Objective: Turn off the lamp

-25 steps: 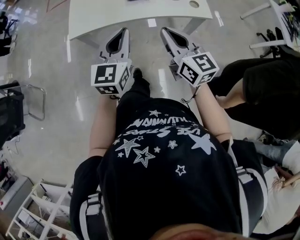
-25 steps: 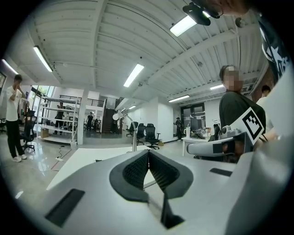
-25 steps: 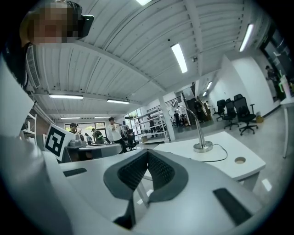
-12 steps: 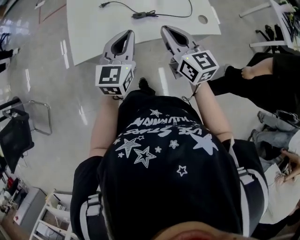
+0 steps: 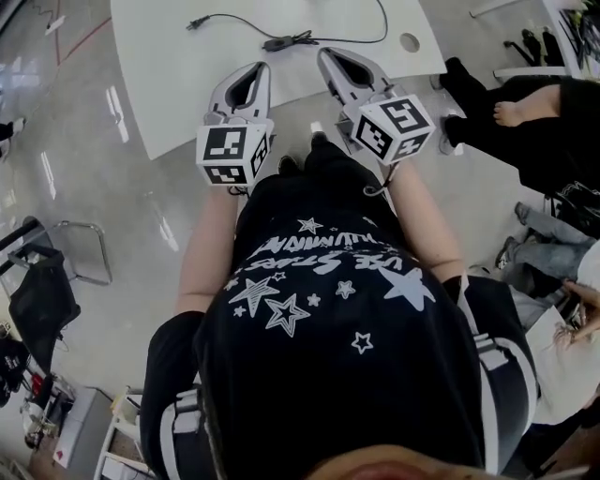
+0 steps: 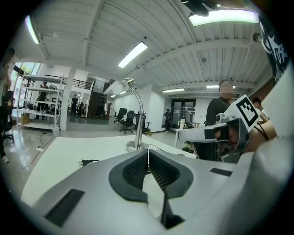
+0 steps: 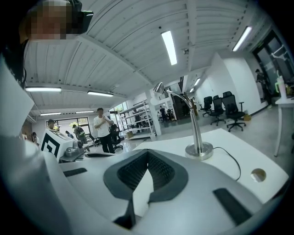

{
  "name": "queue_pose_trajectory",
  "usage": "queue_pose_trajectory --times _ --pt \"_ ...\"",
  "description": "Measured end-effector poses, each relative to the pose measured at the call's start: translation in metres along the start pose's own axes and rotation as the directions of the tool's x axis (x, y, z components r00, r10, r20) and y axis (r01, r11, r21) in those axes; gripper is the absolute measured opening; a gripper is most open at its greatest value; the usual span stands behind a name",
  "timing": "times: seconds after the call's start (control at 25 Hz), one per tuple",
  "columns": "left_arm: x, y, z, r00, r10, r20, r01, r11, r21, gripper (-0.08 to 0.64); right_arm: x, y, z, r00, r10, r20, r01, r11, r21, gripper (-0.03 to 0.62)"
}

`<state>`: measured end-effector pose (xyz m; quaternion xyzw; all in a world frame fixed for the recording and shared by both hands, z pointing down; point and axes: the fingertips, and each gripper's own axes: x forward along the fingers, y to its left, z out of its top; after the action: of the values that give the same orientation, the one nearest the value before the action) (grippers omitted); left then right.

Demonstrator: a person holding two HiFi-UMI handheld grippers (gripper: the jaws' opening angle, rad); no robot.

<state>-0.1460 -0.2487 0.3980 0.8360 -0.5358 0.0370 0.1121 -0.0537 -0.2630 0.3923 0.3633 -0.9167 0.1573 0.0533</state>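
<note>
A chrome gooseneck lamp [image 6: 137, 137] stands on the white table [image 5: 187, 84], its head [image 6: 120, 87] lit. In the right gripper view the lamp [image 7: 197, 137] rises ahead and to the right. The head view leaves the lamp out of frame and shows only its black cord with an inline switch [image 5: 278, 41] and a loose plug [image 5: 195, 23]. My left gripper [image 5: 253, 70] and right gripper [image 5: 339, 64] hover side by side over the table's near edge. Both are shut and hold nothing, well short of the lamp and the cord.
A round cable hole [image 5: 408, 42] sits at the table's right end. A seated person's legs [image 5: 525, 131] are close on the right, and a black chair [image 5: 42, 291] stands at the left. Other people stand behind the table [image 7: 102, 131].
Both grippers have moved forward together, from over the floor to the table's near edge. The cord, its switch and the plug have come into the head view.
</note>
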Motion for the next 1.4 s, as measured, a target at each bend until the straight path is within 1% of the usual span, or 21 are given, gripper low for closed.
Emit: queue_pose_trajectory --times 0.12,0.24,0.4,0.52,0.56,0.64,0.68,0.76,0.88,0.96,1.08,1.16,1.4 --pt "0.003 0.003 -0.006 0.999 -0.031 -0.037 0.032 0.999 0.015 0.012 0.007 0.004 -0.002 1.0 0.004 -0.012 -0.004 1.0 0.006 0.006" --pt "0.008 0.012 -0.011 0.997 -0.042 -0.07 0.045 0.998 0.053 0.012 0.023 0.004 -0.003 1.0 0.012 -0.026 -0.012 1.0 0.013 0.006" --pt "0.039 0.009 -0.034 0.991 -0.041 -0.126 0.051 0.996 0.073 0.014 0.036 -0.025 -0.017 0.998 0.022 -0.051 -0.021 1.0 0.02 0.006" --pt "0.058 0.022 -0.053 0.985 -0.038 -0.171 0.058 0.992 0.112 0.015 0.059 -0.038 -0.034 0.995 0.032 -0.092 -0.029 0.999 0.028 0.006" --pt "0.064 0.028 -0.057 0.983 -0.039 -0.18 0.062 0.99 0.125 0.029 0.066 -0.04 -0.039 0.994 0.036 -0.105 -0.033 0.999 0.033 0.006" --pt "0.071 0.034 -0.063 0.981 -0.046 -0.187 0.074 0.987 0.142 0.099 0.075 -0.044 -0.048 0.991 0.042 -0.129 -0.037 0.998 0.045 0.006" --pt "0.073 0.035 -0.066 0.98 -0.049 -0.192 0.079 0.985 0.153 0.115 0.077 -0.045 -0.053 0.989 0.044 -0.14 -0.038 0.998 0.051 0.006" --pt "0.078 0.036 -0.073 0.974 -0.054 -0.219 0.095 0.979 0.183 0.124 0.081 -0.047 -0.06 0.986 0.046 -0.158 -0.037 0.998 0.059 0.006" --pt "0.088 0.036 -0.086 0.96 -0.081 -0.269 0.144 0.964 0.222 0.142 0.088 -0.049 -0.068 0.981 0.057 -0.186 -0.047 0.997 0.058 0.006" --pt "0.095 0.036 -0.092 0.95 -0.098 -0.295 0.18 0.948 0.264 0.149 0.093 -0.048 -0.071 0.977 0.067 -0.201 -0.057 0.997 0.056 0.006" --pt "0.106 0.037 -0.1 0.938 -0.099 -0.332 0.213 0.92 0.329 0.149 0.099 -0.049 -0.072 0.974 0.079 -0.214 -0.068 0.996 0.058 0.006" --pt "0.114 0.039 -0.104 0.931 -0.099 -0.352 0.226 0.913 0.34 0.149 0.103 -0.051 -0.074 0.971 0.085 -0.225 -0.073 0.996 0.06 0.006" --pt "0.121 0.038 -0.115 0.907 -0.128 -0.401 0.276 0.9 0.338 0.149 0.109 -0.052 -0.081 0.958 0.109 -0.265 -0.098 0.994 0.057 0.006"
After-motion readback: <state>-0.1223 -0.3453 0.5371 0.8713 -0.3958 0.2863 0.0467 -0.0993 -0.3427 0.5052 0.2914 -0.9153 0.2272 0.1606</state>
